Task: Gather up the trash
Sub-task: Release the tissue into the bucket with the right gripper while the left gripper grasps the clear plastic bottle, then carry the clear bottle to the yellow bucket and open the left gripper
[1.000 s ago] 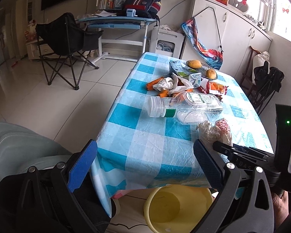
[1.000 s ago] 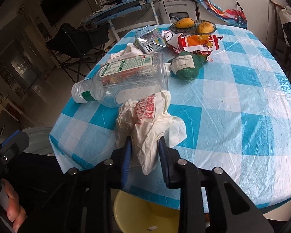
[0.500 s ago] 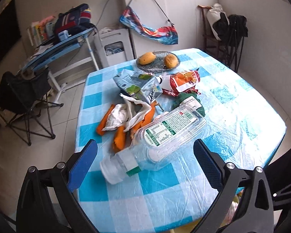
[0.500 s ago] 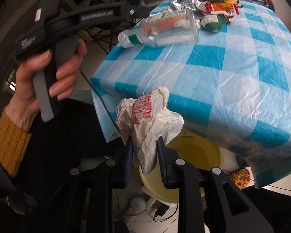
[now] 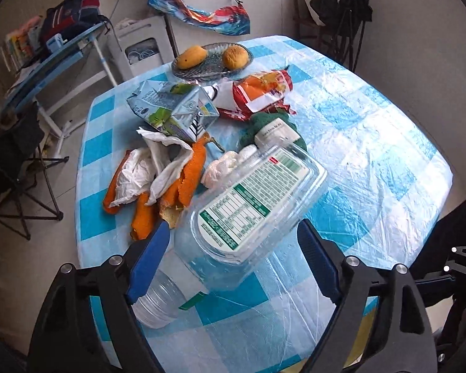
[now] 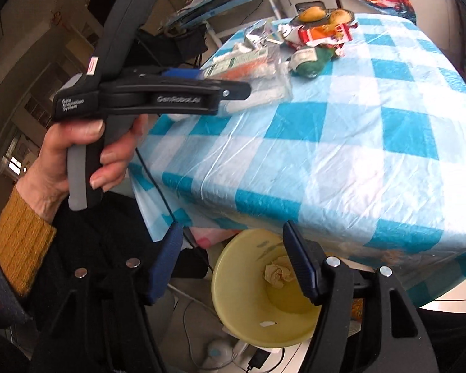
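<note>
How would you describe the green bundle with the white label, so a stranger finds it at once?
Start at the blue checked table and its glass fruit dish. Nearer than the dish lies a red snack bag; the green bundle touches its near edge. It is the only dark green thing there.

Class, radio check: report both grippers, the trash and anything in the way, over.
Right gripper just opened, empty; crumpled wrapper in yellow bin. Left gripper open, closing around plastic bottle. Orange peel beside it.
</note>
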The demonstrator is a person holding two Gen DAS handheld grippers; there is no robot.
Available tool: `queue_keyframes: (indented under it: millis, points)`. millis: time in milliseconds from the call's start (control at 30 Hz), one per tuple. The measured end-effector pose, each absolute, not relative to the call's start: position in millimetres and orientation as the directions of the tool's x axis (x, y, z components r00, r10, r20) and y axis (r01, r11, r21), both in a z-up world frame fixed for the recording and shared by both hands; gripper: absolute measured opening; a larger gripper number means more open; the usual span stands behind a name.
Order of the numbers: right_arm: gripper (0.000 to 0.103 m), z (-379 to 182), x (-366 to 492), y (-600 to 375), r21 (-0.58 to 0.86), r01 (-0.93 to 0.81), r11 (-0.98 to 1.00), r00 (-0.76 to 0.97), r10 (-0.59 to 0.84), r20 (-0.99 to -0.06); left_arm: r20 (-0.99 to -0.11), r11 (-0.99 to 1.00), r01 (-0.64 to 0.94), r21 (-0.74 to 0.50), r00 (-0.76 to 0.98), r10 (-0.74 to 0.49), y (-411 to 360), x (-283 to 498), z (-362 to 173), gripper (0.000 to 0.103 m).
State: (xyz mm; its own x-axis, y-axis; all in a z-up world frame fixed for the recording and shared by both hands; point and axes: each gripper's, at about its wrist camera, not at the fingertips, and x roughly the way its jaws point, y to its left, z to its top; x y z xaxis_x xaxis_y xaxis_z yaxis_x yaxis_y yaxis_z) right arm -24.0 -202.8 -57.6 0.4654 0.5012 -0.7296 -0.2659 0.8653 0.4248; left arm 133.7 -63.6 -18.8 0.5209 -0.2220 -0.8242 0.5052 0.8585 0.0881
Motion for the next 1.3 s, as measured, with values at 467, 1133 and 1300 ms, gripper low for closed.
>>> queue_keyframes:
  millis: [467, 1133, 1300]
  points:
    - [0.067, -31, -17, -246, 0.427, -0.107, 0.898, 0.641, 0.391, -0.661, -0.815, 0.821, 0.554, 0.136, 0.533, -0.225, -96, 117, -30, 0.066]
    - [0.068, -14, 10, -252, 0.354, -0.035, 0.935, 0.676, 0.282, -0.68, -0.835, 0.897, 0.307, -0.318, 0.357, -0.419, -23, 2, -37, 0.061]
    - [0.068, -23, 51, -241, 0.282, -0.044, 0.958, 0.627, 0.246, -0.739, -0.878, 0.894, 0.276, -0.354, 0.232, -0.42, -21, -39, -68, 0.054]
